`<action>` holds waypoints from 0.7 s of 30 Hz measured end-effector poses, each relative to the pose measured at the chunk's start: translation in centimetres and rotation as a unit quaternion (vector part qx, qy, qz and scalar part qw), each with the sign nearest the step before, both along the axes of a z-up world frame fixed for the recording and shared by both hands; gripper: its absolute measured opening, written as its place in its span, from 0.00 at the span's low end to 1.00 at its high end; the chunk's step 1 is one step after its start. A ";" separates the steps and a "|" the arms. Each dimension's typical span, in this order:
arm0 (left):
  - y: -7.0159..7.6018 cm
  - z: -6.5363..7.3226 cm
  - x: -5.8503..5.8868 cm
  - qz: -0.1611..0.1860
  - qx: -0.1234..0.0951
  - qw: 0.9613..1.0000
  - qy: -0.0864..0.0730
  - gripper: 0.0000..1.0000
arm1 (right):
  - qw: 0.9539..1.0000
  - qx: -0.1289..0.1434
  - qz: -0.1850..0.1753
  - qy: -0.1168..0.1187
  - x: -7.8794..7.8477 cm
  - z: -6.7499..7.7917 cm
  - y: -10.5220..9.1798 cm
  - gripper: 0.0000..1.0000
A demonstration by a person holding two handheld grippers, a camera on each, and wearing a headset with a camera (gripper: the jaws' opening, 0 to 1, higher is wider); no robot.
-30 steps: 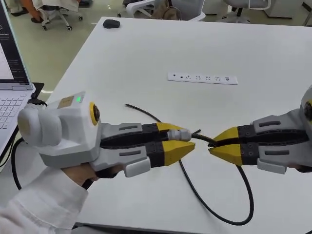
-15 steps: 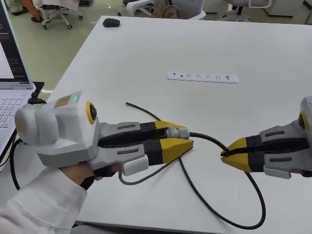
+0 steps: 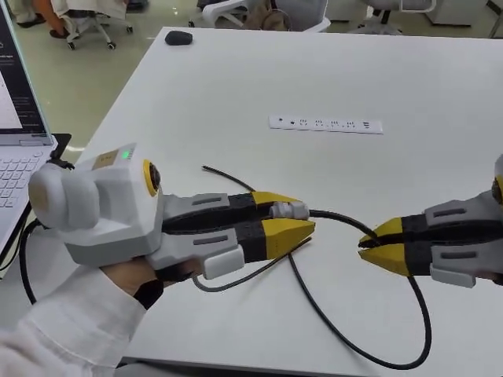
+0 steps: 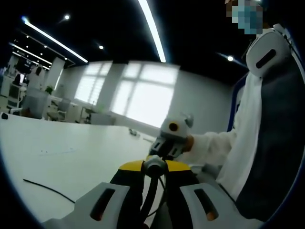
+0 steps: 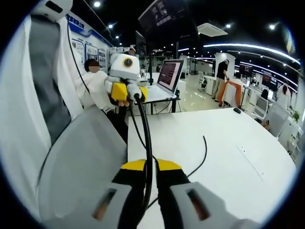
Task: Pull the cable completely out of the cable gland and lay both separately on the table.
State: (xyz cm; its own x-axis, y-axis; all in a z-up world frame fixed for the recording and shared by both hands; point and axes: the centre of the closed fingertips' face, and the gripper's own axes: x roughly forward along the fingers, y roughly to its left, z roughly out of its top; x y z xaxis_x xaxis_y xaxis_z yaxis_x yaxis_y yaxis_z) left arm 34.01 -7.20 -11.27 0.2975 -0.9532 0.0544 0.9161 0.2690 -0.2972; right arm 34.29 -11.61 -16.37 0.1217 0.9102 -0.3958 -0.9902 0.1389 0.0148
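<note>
1. My left gripper point(image 3: 308, 228) is closed on the cable gland point(image 3: 288, 210). The pale grey gland sits between the yellow jaw tips, near their upper edge, and is held off the counter point(image 3: 236, 94).
2. My right gripper point(image 3: 363, 244) is closed on the cable point(image 3: 336, 217). Its jaws are almost together, with the black cable pinched between the tips.
3. The two grippers face each other tip to tip, with a gap between them. A short span of cable runs across that gap from the gland's mouth to the right gripper.
4. The cable is seated in the gland. In the left gripper view it continues behind the gland and runs down between the jaws.
5. Past the right gripper, the cable drops to the counter, sweeps in a wide loop toward the near edge, and runs back under the left gripper. A thin cable end lies on the counter just beyond the left gripper.
6. A white power strip point(image 3: 325, 124) lies flat on the counter, well beyond both grippers. A dark mouse point(image 3: 179, 37) rests near the far corner.
7. An open laptop point(image 3: 16, 149) stands at the left edge of the head view.
</note>
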 end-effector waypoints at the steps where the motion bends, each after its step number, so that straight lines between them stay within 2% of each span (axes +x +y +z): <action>1: -0.1 -0.1 0.0 0.000 0.003 1.000 -0.002 0.17 | 1.000 0.010 0.002 -0.003 -0.1 0.7 0.3 0.07; 3: -0.4 -0.4 -0.2 -0.005 0.012 1.000 -0.003 0.17 | 0.999 0.031 0.020 -0.021 -0.6 2.5 1.2 0.08; 5: -0.6 -0.5 -0.3 -0.007 0.017 1.000 -0.006 0.17 | 0.998 0.053 0.036 -0.029 -1.3 4.0 2.2 0.08; 8: -0.6 -0.6 -0.3 -0.007 0.016 1.000 -0.004 0.17 | 0.996 0.072 0.043 -0.023 -1.6 5.2 3.1 0.08; 13: -0.6 -0.4 -0.4 -0.009 0.011 1.000 -0.007 0.17 | 0.997 0.070 0.034 -0.025 -1.4 4.8 3.7 0.07; 21: 0.3 0.1 -1.2 -0.027 0.004 1.000 -0.013 0.17 | 0.997 0.073 0.026 -0.018 -2.5 5.0 5.0 0.04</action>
State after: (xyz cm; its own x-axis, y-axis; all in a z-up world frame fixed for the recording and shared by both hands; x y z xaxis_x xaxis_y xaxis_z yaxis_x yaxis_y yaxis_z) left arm 32.84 -6.95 -11.15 0.2435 -0.9685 0.0526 0.9368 0.2207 -0.2716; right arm 31.80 -6.59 -11.39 0.0847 0.9635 -0.2540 -0.9963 0.0863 -0.0048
